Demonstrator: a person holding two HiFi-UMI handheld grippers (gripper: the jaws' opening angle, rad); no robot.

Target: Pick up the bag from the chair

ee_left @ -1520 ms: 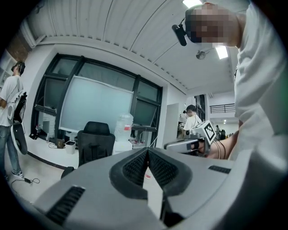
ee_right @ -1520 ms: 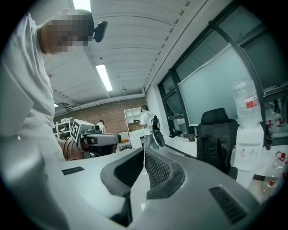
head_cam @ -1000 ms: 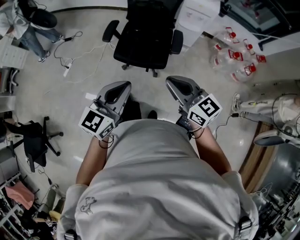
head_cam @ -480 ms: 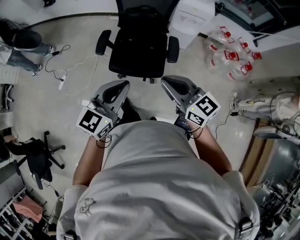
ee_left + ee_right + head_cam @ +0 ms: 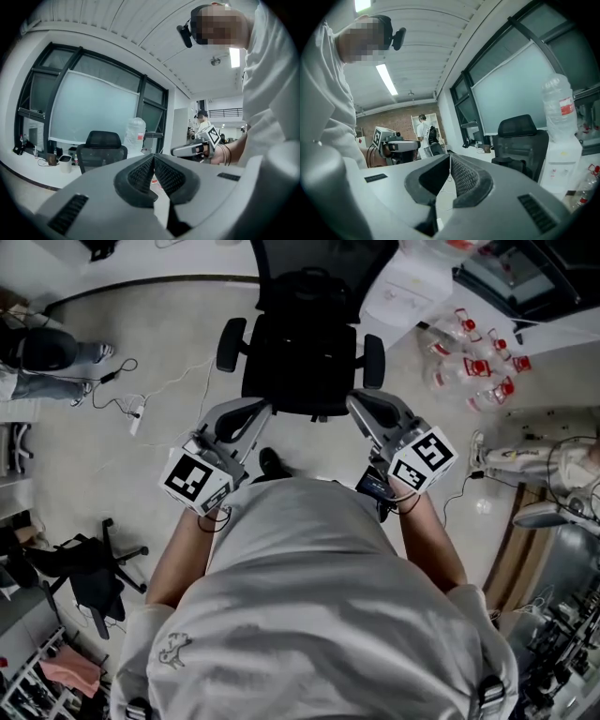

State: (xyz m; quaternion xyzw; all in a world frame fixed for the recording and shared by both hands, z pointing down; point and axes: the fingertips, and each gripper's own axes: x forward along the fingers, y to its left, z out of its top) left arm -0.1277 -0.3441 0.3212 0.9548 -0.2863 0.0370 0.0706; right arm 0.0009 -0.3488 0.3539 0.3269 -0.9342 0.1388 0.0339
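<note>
Ribbed fingers (image 5: 140, 176) pressed together, lumpy dark bag (image 5: 511, 162), seemingly, on black chair (image 5: 524, 126)

Head camera looks steeply down over the person's shoulders onto the black chair (image 5: 302, 352) just ahead; the left gripper (image 5: 262, 409) and right gripper (image 5: 356, 404) cameras sit low, looking level along their jaws, sharing that chair and each other
</note>
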